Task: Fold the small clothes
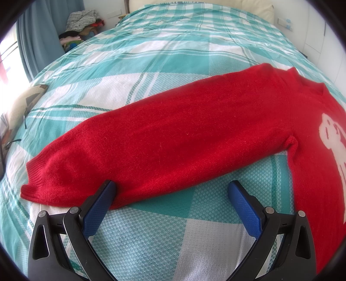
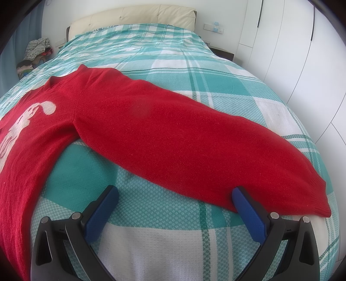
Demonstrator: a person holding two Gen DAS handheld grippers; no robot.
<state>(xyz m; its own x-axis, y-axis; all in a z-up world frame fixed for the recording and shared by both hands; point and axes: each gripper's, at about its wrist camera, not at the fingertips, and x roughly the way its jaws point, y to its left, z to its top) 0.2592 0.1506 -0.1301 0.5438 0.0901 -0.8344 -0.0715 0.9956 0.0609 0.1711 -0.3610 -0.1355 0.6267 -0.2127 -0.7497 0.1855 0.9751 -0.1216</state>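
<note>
A red knitted sweater (image 1: 173, 134) with a white figure on its chest lies flat on the bed, sleeves spread out. In the left wrist view its left sleeve runs from the shoulder at upper right down to the ribbed cuff (image 1: 32, 181) at lower left. My left gripper (image 1: 173, 190) is open at the sleeve's near edge, its left fingertip touching the knit. In the right wrist view the sweater (image 2: 162, 129) stretches its other sleeve to the cuff (image 2: 317, 203) at lower right. My right gripper (image 2: 175, 194) is open, its right fingertip against that sleeve's edge.
The bed wears a teal and white checked cover (image 2: 173, 58) with a cream headboard (image 2: 134, 15) behind. A pile of clothes (image 1: 82, 23) sits beside the bed at the back left. White wardrobe doors (image 2: 302, 54) stand on the right. Blue curtains (image 1: 36, 39) hang on the left.
</note>
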